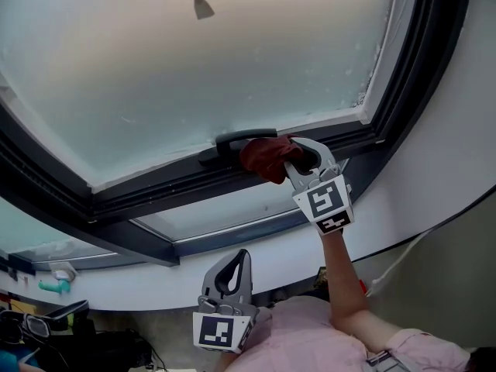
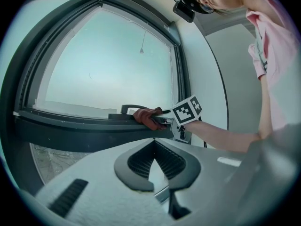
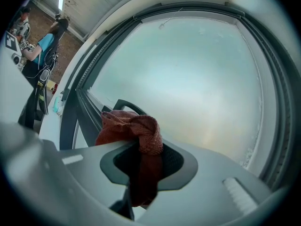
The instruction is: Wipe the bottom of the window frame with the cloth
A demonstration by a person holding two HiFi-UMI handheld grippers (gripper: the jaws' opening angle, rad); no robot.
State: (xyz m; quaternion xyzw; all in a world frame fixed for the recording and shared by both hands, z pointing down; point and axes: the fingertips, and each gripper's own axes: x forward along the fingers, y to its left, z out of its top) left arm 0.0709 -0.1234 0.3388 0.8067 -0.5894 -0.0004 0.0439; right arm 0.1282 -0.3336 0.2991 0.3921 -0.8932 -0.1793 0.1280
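While the right gripper (image 1: 292, 158) reaches up to the window, its jaws clamp narrowly on a bunched red-brown cloth (image 1: 263, 160). The cloth presses on the bottom of the dark frame (image 1: 155, 188), just beside the right end of a black handle (image 1: 236, 139). In the right gripper view, the cloth (image 3: 134, 128) bulges out past the jaw tips and a strip of it hangs down between the jaws, with the handle (image 3: 126, 104) arching just behind it. Above the frame is a frosted pane (image 1: 194, 76), in front of which a small grey cone (image 1: 202, 7) hangs on a cord. Below the frame lies a narrower lower pane (image 1: 221, 210).

The left gripper (image 1: 243, 257) is held low, near the person's pink shirt (image 1: 310, 339) and well apart from the window. Its jaws are closed together and hold nothing. Its own view looks across at the cloth (image 2: 146, 117) on the frame (image 2: 70, 126) and at the bare forearm (image 2: 221, 134) behind the right gripper.

A white wall (image 1: 457, 130) borders the window on the right.
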